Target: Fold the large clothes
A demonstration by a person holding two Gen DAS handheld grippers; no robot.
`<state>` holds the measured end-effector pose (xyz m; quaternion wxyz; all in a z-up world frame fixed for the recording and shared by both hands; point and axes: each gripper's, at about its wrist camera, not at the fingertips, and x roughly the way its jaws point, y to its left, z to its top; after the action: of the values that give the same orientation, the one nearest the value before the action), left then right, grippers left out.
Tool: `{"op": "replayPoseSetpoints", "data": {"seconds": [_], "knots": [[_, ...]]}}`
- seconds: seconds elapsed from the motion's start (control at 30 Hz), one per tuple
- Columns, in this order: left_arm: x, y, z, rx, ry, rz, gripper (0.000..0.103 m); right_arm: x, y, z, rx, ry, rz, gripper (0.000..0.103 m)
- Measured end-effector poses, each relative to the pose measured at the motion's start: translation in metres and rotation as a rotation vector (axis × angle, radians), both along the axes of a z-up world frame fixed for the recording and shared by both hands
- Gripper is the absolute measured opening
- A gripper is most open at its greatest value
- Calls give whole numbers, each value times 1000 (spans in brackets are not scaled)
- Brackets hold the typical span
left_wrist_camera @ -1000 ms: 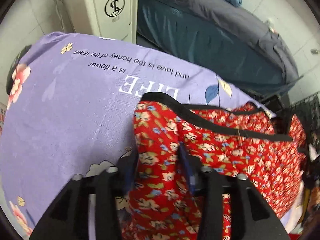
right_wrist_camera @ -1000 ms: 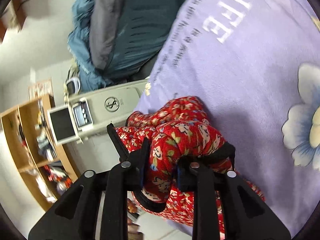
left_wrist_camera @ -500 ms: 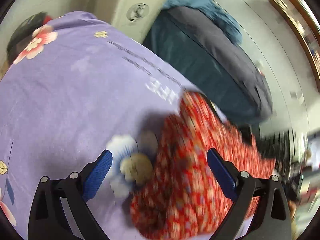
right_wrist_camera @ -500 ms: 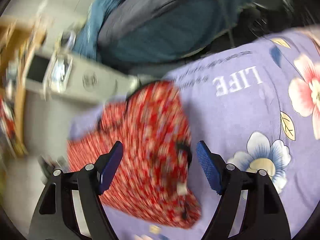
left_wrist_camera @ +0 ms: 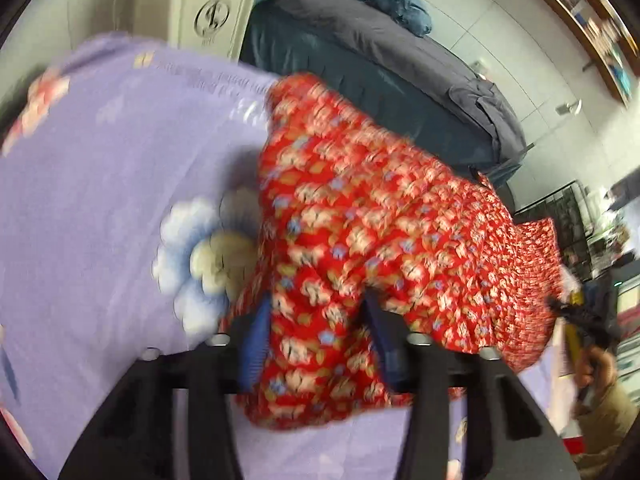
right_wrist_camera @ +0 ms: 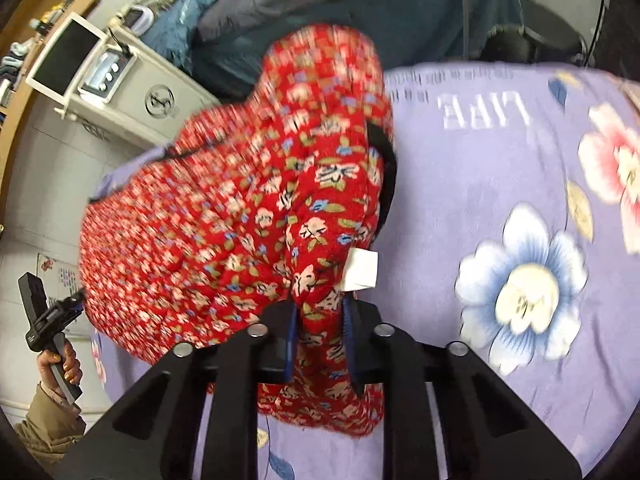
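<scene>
A red floral garment (left_wrist_camera: 380,220) with black trim lies bunched on a purple flowered sheet (left_wrist_camera: 100,180). The jaws of my left gripper (left_wrist_camera: 320,336) are closing, and their blue pads press a thick fold at its near edge. In the right wrist view the same garment (right_wrist_camera: 240,200) hangs in a heap over the sheet (right_wrist_camera: 500,160). My right gripper (right_wrist_camera: 320,320) is closing too, pinching a narrow fold just below a white label (right_wrist_camera: 362,270). A hand (right_wrist_camera: 60,364) holds the other gripper's handle at the garment's far left end.
A dark blue and grey bedding pile (left_wrist_camera: 380,60) lies beyond the sheet. A cream appliance (right_wrist_camera: 120,80) with a round logo stands next to it, beside a wooden shelf (right_wrist_camera: 24,40). A black wire rack (left_wrist_camera: 568,208) stands at the right.
Both grippers let go of the garment, opened wide and shifted along it. Now each has closed on a new fold nearer the front edge.
</scene>
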<state>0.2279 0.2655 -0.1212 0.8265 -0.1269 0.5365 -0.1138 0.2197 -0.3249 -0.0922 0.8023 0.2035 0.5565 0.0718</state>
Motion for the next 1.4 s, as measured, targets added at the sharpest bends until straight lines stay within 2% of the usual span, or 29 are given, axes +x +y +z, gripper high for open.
{"op": "replayPoseSetpoints", "data": {"seconds": [0.1, 0.2, 0.27, 0.3, 0.33, 0.37, 0.4, 0.5, 0.63, 0.73, 0.83, 0.9, 0.97, 1.13, 1.23, 1.4], "knots": [[23, -10, -4, 82, 3, 8, 35, 3, -7, -1, -20, 2, -33, 17], [39, -10, -33, 88, 102, 37, 39, 7, -16, -32, 24, 96, -107, 18], [41, -8, -38, 95, 122, 74, 59, 4, -20, -50, 106, 153, -176, 29], [39, -6, -34, 110, 99, 94, 65, 0, -23, -49, 122, 142, -205, 44], [35, -2, -31, 119, 78, 107, 76, -3, -27, -46, 121, 128, -214, 66], [32, 1, -27, 121, 69, 118, 86, -8, -29, -41, 110, 108, -211, 74], [28, 9, -23, 104, 61, 133, 88, -13, -31, -38, 103, 93, -204, 79], [11, 34, -11, -21, 57, 169, 90, -29, -49, -30, 143, 76, -206, 79], [-1, 55, -4, -18, 53, 189, 92, -54, -76, -32, 203, 75, -206, 83], [2, 50, -7, -50, 72, 138, 92, -63, -84, -44, 233, 92, -175, 83], [10, 37, -9, -100, 91, 74, 92, -55, -68, -52, 285, 91, -150, 83], [17, 27, -14, -77, 98, 44, 92, -46, -54, -56, 312, 85, -130, 83], [25, 19, -24, -44, 117, 19, 97, -37, -44, -59, 320, 92, -105, 83], [43, 6, -53, 101, 127, -54, 99, -17, -34, -78, 311, 137, -80, 84], [53, 7, -70, 63, 215, -29, 99, -16, -36, -89, 315, 155, -83, 93], [61, 19, -87, -56, 301, -7, 99, -11, -34, -94, 326, 152, -66, 93]]}}
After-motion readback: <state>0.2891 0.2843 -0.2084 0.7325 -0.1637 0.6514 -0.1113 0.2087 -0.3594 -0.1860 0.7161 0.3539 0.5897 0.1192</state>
